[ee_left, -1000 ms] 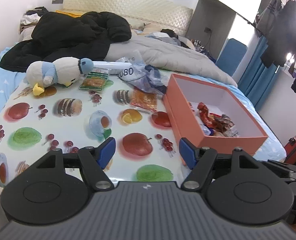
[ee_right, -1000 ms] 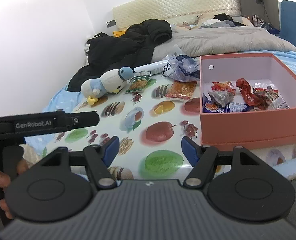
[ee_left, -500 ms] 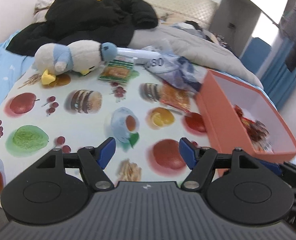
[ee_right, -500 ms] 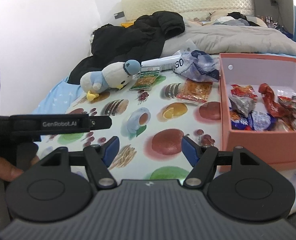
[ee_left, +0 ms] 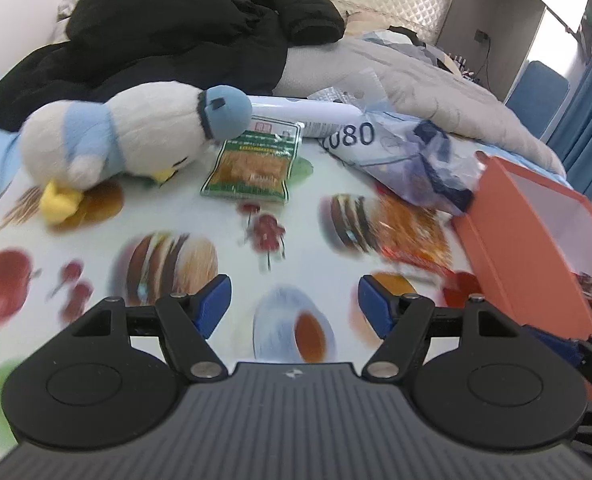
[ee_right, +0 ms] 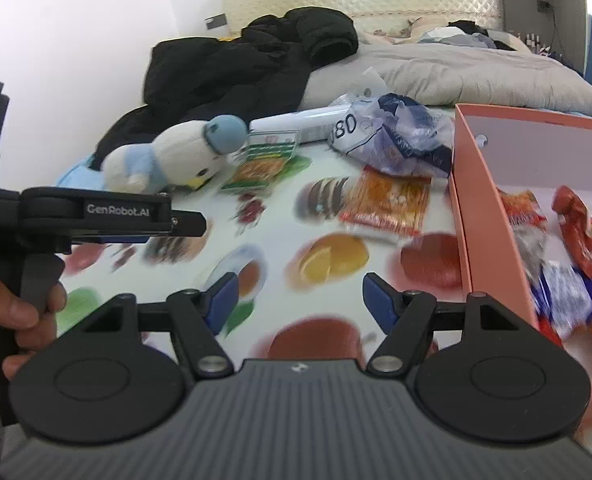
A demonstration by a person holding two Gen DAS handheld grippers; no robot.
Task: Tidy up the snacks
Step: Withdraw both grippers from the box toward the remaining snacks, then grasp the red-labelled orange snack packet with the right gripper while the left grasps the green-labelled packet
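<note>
A green snack packet [ee_left: 254, 162] [ee_right: 265, 163] lies on the fruit-print cloth [ee_left: 304, 248] beside a plush penguin [ee_left: 136, 136] [ee_right: 172, 156]. An orange snack packet [ee_left: 414, 232] [ee_right: 388, 204] lies next to the salmon box [ee_left: 532, 252] [ee_right: 484, 216], which holds several wrapped snacks [ee_right: 568, 248]. My left gripper [ee_left: 294, 306] is open and empty, above the cloth short of both packets. My right gripper [ee_right: 300, 300] is open and empty, left of the box. The left gripper's body also shows in the right wrist view [ee_right: 96, 216].
A crumpled blue-white plastic bag [ee_left: 400, 156] [ee_right: 392, 136] and a white tube [ee_left: 308, 114] lie behind the packets. A black coat [ee_left: 176, 32] and grey duvet [ee_right: 456, 68] cover the bed beyond. A blue chair [ee_left: 536, 84] stands far right.
Both grippers have moved forward over the cloth toward the packets and the penguin, which now look larger. Both stay open and empty.
</note>
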